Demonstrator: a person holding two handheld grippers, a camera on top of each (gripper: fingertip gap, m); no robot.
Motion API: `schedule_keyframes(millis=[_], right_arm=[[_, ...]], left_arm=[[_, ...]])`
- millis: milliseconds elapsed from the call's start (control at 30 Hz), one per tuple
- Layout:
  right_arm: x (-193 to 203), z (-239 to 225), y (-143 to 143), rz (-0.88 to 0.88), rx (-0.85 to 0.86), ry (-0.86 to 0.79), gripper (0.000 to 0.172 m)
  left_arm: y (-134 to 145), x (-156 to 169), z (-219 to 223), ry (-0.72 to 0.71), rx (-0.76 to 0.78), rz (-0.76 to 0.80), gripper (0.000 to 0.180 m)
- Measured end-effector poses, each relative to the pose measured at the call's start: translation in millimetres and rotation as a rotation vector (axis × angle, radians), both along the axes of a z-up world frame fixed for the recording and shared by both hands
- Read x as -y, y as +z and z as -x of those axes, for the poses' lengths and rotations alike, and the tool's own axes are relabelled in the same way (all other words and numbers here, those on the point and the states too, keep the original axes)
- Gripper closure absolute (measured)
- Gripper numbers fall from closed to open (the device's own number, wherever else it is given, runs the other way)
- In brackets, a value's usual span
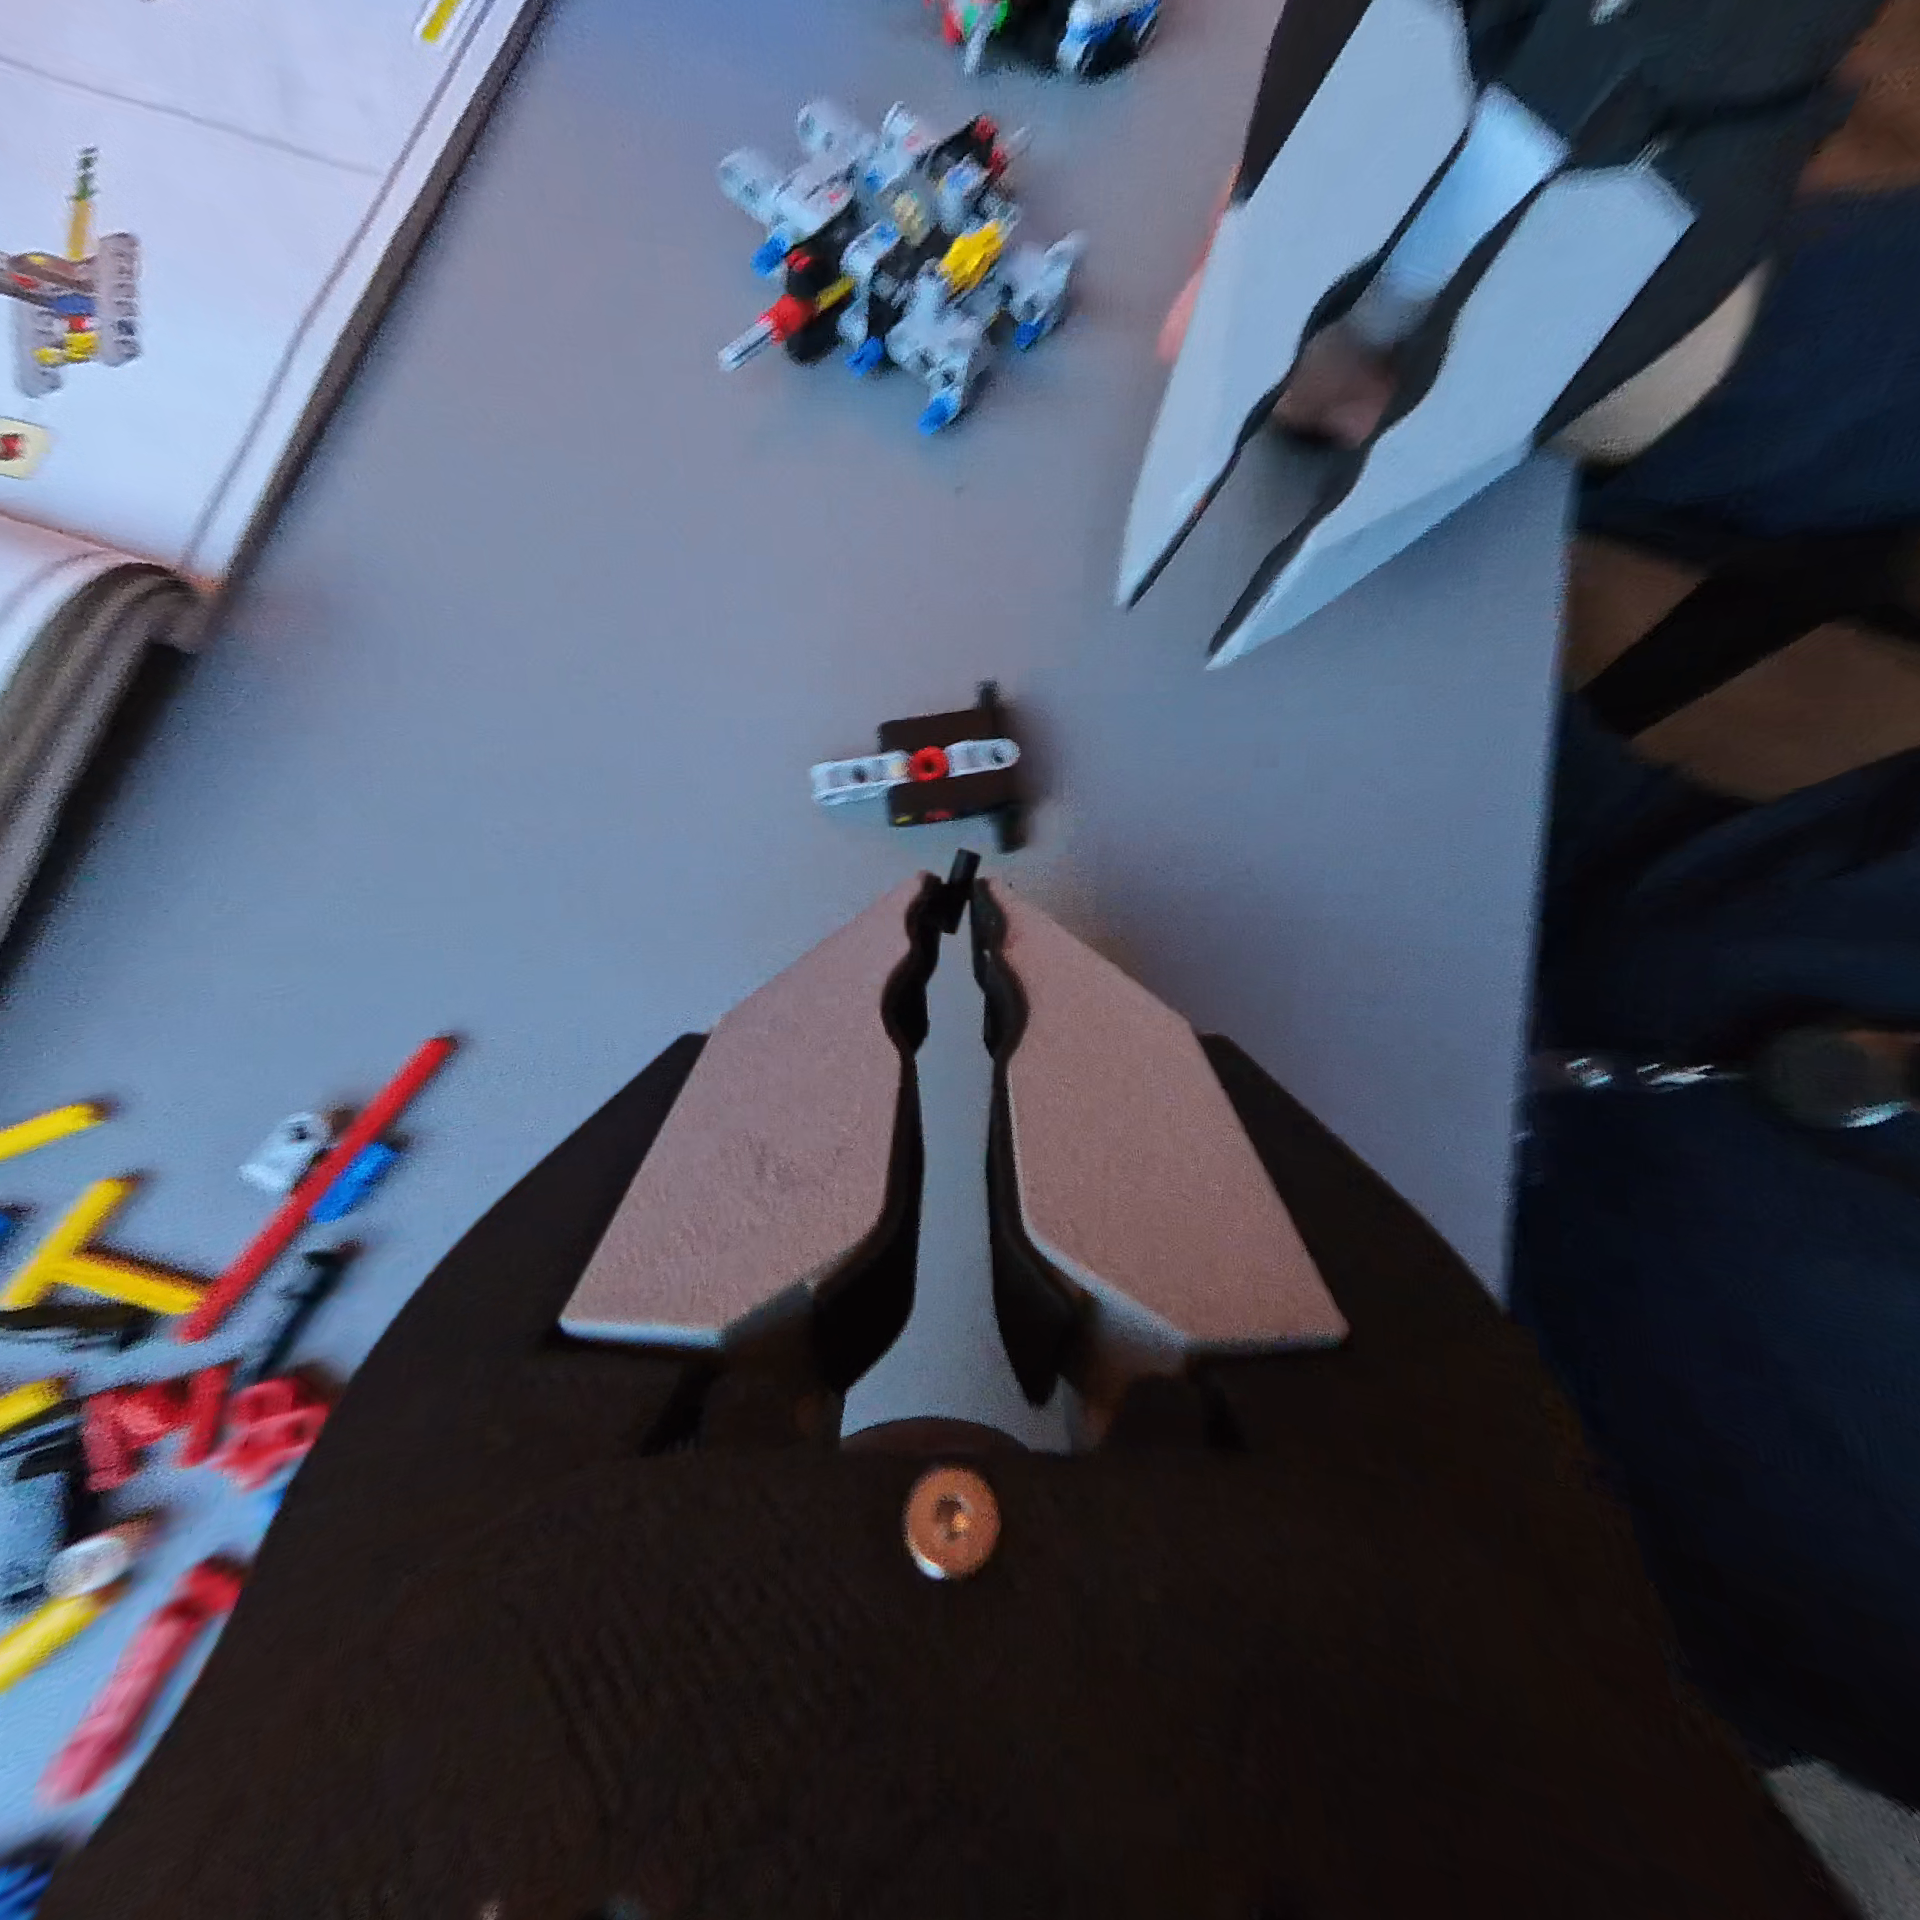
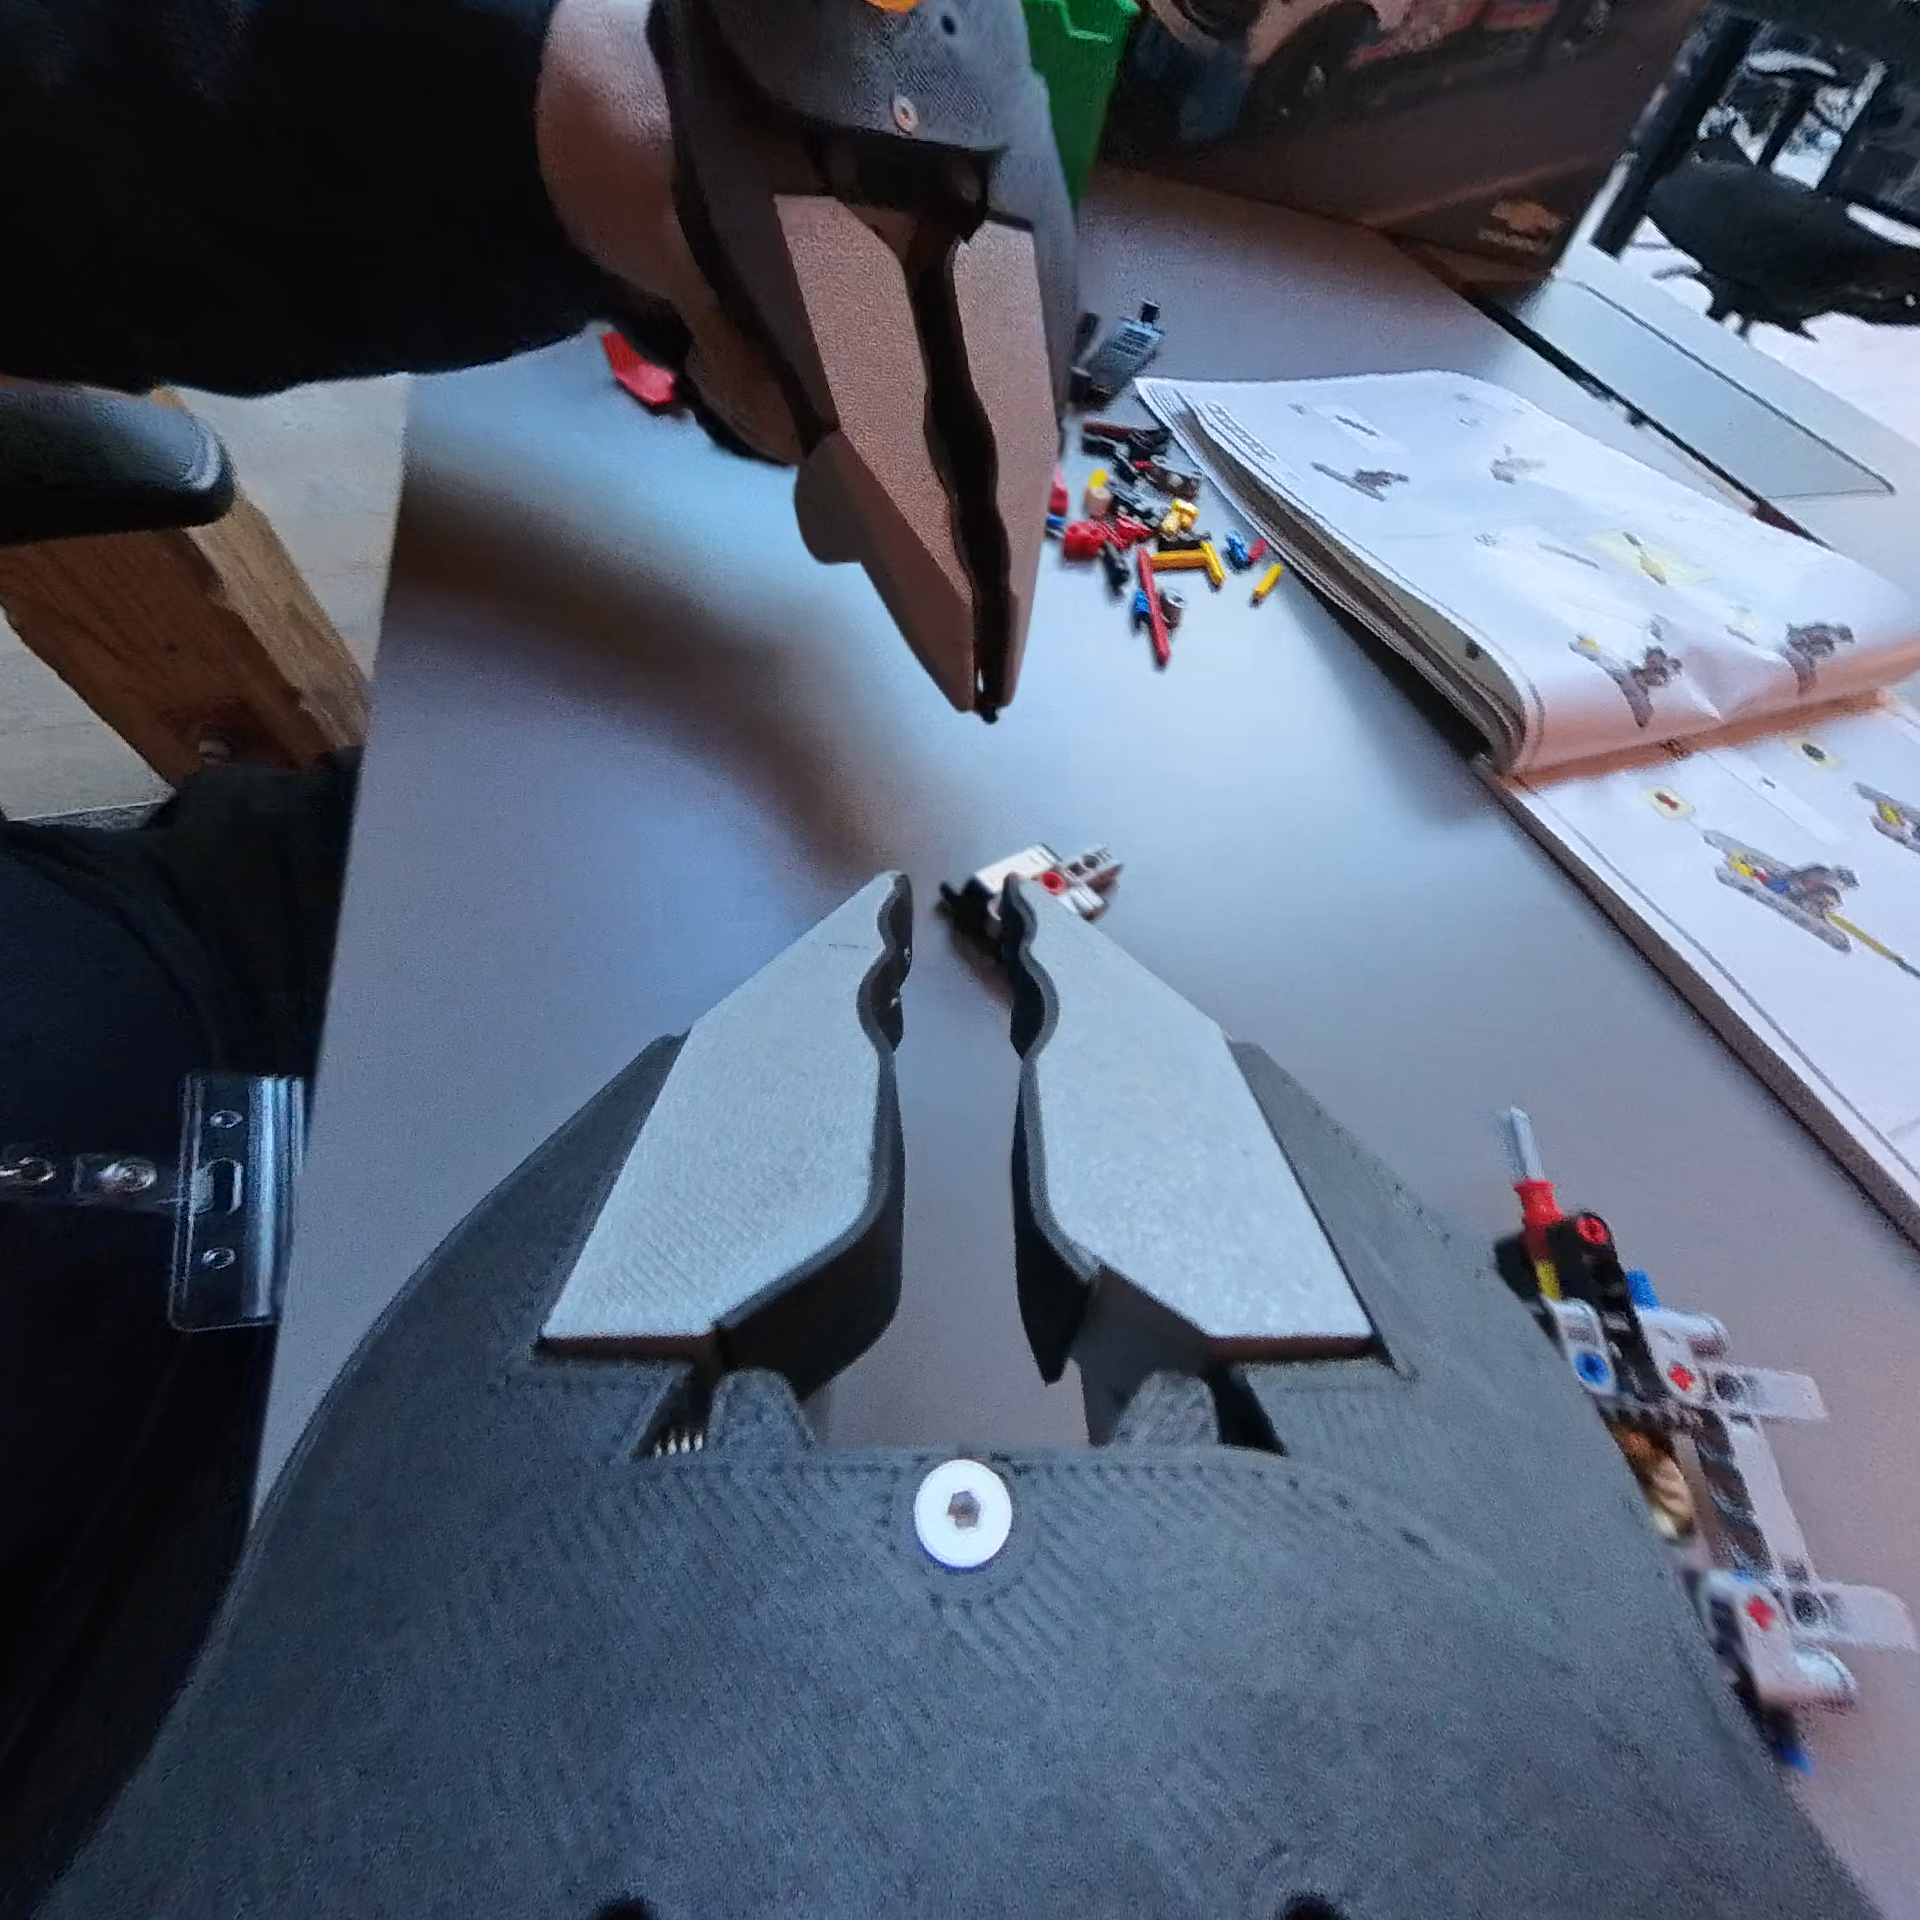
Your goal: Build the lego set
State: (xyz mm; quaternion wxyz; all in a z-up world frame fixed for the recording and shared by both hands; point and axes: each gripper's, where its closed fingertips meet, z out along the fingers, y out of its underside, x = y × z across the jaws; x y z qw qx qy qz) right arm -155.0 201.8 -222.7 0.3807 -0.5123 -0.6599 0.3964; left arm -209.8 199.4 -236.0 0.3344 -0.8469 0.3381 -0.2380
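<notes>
L gripper pinching a pin, R gripper parted

L gripper (image 1: 954,883), brown fingers, tips closed on a small black pin (image 1: 958,878) that sticks out past them, raised above the table w/ tips angled down; hand (image 2: 613,156) in dark sleeve grips it. R gripper (image 2: 956,904), grey fingers, jaws apart w/ nothing between, low over the table

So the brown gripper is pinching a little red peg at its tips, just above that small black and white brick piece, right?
Not quite: the peg pinched in the brown left gripper is black, not red, as the left wrist view shows. It does sit just short of the small black and white piece.
</notes>
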Motion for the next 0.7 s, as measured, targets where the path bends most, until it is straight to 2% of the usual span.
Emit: schedule_keyframes(millis=[100, 367, 700], right_arm=[[14.7, 3.7, -0.9, -0.041, -0.002, 0.046, 0.159], [35.1, 9.5, -12.5, -0.188, 0.039, 0.109, 0.158], [46.3, 10.6, -29.1, -0.323, 0.104, 0.156, 0.161]], left_arm=[[3.7, 14.8, -15.1, -0.017, 0.149, 0.059, 0.178], [-10.8, 31.6, -41.5, -0.113, 0.259, 0.199, 0.178], [-22.7, 39.8, -50.0, -0.19, 0.24, 0.267, 0.178]])
